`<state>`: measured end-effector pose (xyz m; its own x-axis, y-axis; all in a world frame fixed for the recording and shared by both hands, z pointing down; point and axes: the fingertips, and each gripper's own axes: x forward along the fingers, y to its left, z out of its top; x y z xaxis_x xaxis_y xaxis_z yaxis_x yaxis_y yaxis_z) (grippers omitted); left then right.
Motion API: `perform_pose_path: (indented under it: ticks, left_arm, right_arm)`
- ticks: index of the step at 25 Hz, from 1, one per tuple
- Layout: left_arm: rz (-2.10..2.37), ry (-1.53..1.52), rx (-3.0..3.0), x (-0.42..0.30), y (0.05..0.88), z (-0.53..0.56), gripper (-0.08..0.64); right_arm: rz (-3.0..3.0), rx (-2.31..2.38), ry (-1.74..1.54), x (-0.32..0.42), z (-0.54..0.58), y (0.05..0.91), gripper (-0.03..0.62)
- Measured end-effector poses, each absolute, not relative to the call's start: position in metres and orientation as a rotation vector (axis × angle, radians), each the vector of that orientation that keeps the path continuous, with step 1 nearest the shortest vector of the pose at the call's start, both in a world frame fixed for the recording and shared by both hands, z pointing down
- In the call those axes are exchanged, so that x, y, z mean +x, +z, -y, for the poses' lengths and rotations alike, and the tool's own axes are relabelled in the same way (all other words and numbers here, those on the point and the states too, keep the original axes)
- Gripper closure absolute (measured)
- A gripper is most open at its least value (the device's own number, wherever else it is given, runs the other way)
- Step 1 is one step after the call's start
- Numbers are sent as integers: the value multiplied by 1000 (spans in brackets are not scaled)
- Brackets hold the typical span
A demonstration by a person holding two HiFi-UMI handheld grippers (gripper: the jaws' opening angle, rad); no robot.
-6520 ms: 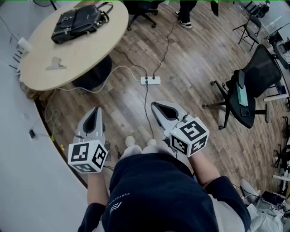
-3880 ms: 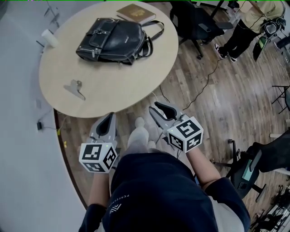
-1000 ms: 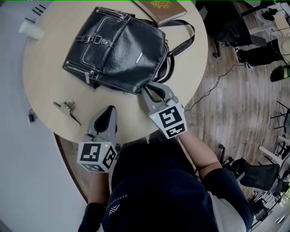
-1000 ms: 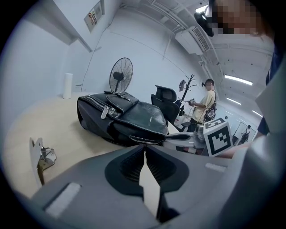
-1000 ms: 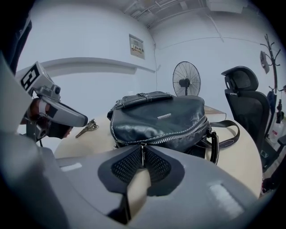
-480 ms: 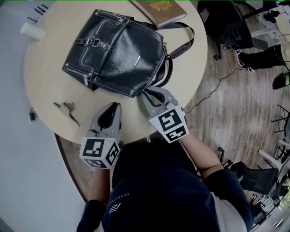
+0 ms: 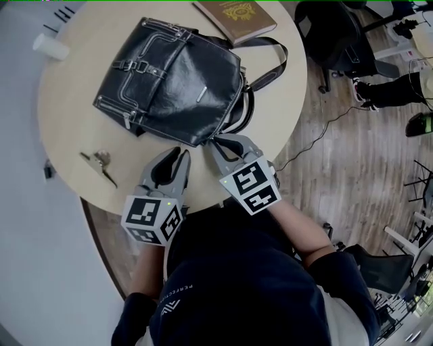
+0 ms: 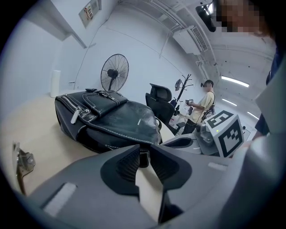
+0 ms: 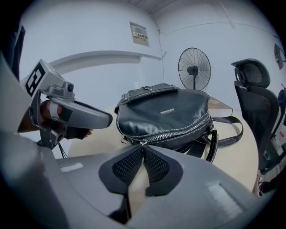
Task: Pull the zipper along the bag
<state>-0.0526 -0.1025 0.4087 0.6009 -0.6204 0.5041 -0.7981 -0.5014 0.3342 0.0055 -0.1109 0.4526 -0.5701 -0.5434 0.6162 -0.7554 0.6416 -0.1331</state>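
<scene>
Our left hand-held gripper (image 7: 177, 157) has slid forward beside the right hand-held gripper (image 7: 218, 143).
Head view: our round worktop (image 7: 74, 135) over wood floor (image 7: 352, 169) bears one bag (image 7: 172, 78), one book (image 7: 235, 19), one key bunch (image 7: 101, 162). Left gripper view: jaws, just opening, spread about a bag tab (image 8: 143, 157); one fan (image 8: 114, 73) behind. Right gripper view: jaws, just closing, pinch the zipper pull (image 9: 142, 143).

Glossy black leather bag (image 7: 172, 78), silvery metal zipper (image 9: 178, 132), on a matt wooden table (image 7: 67, 121).

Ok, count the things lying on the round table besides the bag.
3: brown book at the far edge, white cylinder at the left edge, keys near the left gripper. The bag may hide more.
</scene>
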Motion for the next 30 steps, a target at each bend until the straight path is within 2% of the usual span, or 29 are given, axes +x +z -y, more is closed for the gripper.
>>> perform_pose_path:
  ticks: [15, 30]
  left_arm:
    - [1079, 328, 2179, -48, 408, 112, 411]
    - [1036, -9, 1926, -67, 406, 135, 385]
  right_arm:
    - [2316, 927, 504, 8, 110, 447, 577]
    - [2289, 879, 395, 16, 111, 447, 577]
